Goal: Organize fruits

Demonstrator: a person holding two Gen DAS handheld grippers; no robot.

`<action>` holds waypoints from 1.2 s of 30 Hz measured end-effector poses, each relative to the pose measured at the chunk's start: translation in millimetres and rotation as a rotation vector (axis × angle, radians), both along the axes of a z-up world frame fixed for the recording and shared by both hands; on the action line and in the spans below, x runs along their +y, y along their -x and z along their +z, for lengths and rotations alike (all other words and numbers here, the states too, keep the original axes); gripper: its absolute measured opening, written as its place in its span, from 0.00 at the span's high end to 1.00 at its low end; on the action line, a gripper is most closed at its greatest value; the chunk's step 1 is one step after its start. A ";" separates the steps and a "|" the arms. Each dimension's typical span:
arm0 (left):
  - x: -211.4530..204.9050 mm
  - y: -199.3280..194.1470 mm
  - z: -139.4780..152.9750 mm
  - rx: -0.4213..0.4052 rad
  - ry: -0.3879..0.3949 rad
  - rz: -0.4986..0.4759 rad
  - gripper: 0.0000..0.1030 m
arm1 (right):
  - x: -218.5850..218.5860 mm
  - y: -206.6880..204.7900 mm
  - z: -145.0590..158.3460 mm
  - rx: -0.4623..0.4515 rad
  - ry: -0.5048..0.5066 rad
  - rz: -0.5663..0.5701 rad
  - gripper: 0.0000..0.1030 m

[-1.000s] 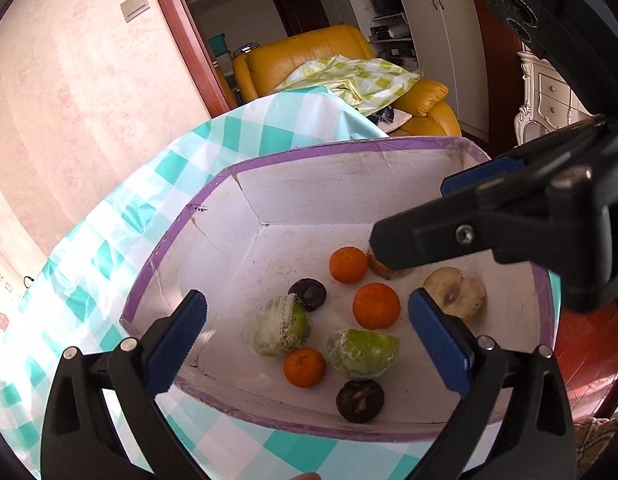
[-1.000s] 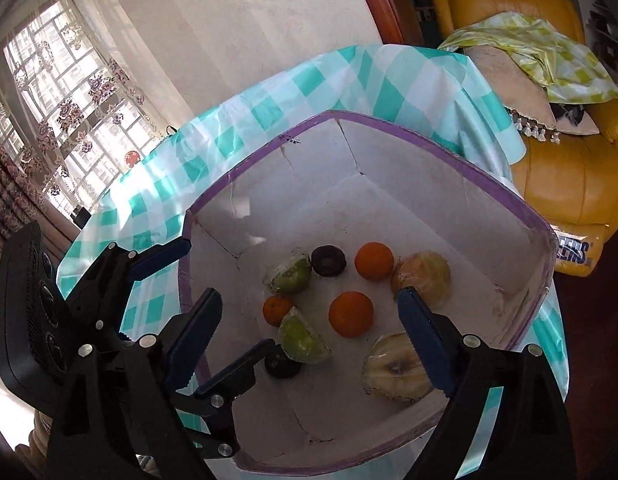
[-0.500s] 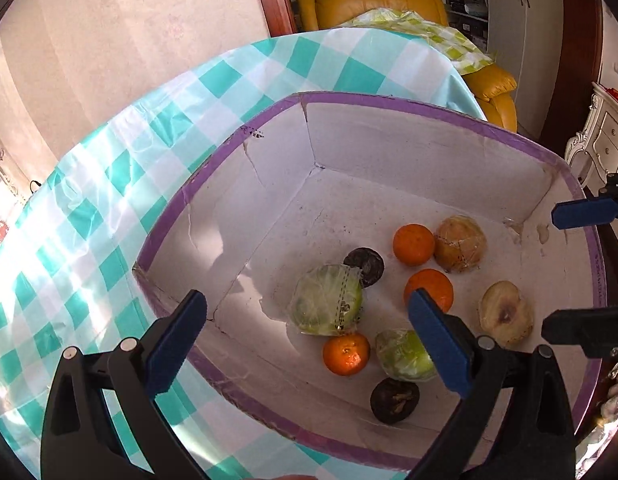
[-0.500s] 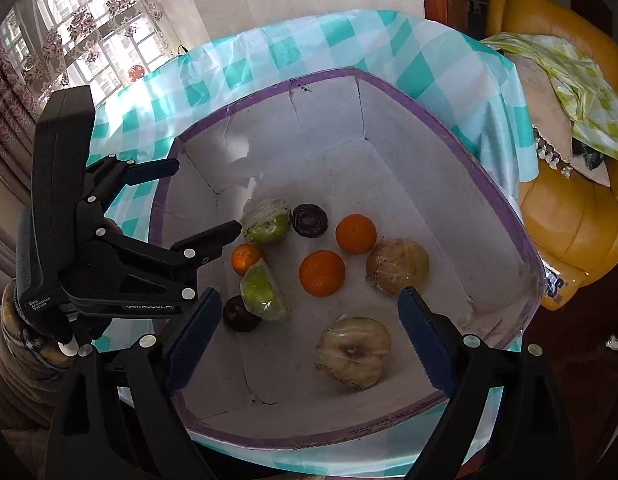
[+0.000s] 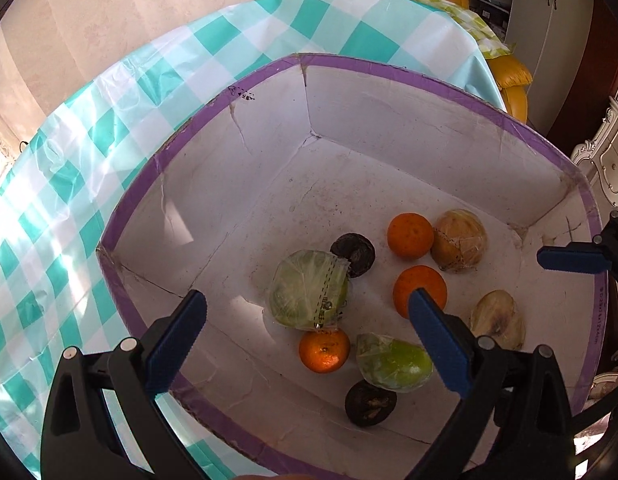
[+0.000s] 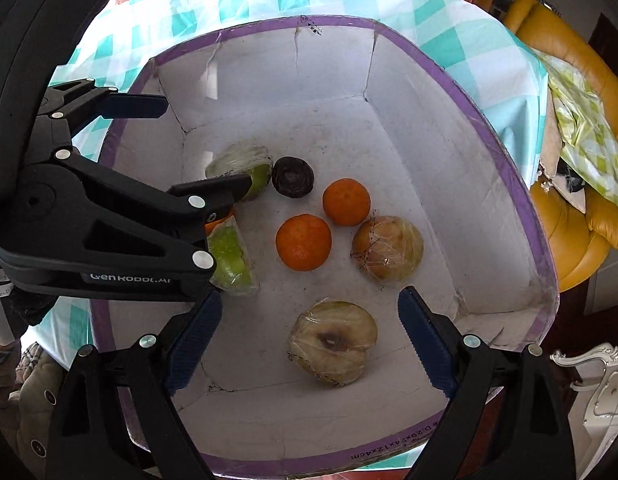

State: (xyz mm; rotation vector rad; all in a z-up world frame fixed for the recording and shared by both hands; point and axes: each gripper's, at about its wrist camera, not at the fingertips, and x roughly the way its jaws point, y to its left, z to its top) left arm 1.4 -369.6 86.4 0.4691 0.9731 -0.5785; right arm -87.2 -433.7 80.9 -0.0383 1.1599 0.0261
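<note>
both grippers' fingers (image 5: 177,338) gape above the fruit box (image 5: 389,68).

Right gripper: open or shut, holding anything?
Open and empty. The right gripper shows a wide gap between its blue pads, above the wrapped cut fruit in the box.
</note>
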 end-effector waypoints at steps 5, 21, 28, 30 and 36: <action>-5.0 -1.0 -1.8 -0.030 -0.063 0.043 0.02 | 0.5 -1.5 -5.7 0.019 0.018 -0.005 0.15; -4.7 -3.7 -10.8 0.045 -0.032 0.062 0.02 | 0.0 0.5 -13.6 0.037 0.034 -0.012 0.15; -6.2 -2.0 -12.0 0.050 -0.032 0.060 0.02 | -0.3 1.3 -14.6 0.027 0.035 -0.008 0.15; -6.6 -1.7 -12.4 0.054 -0.031 0.059 0.02 | -1.0 1.6 -14.0 0.024 0.033 -0.008 0.15; -6.7 -1.9 -12.6 0.062 -0.030 0.061 0.02 | -1.1 2.2 -13.4 0.019 0.033 -0.006 0.15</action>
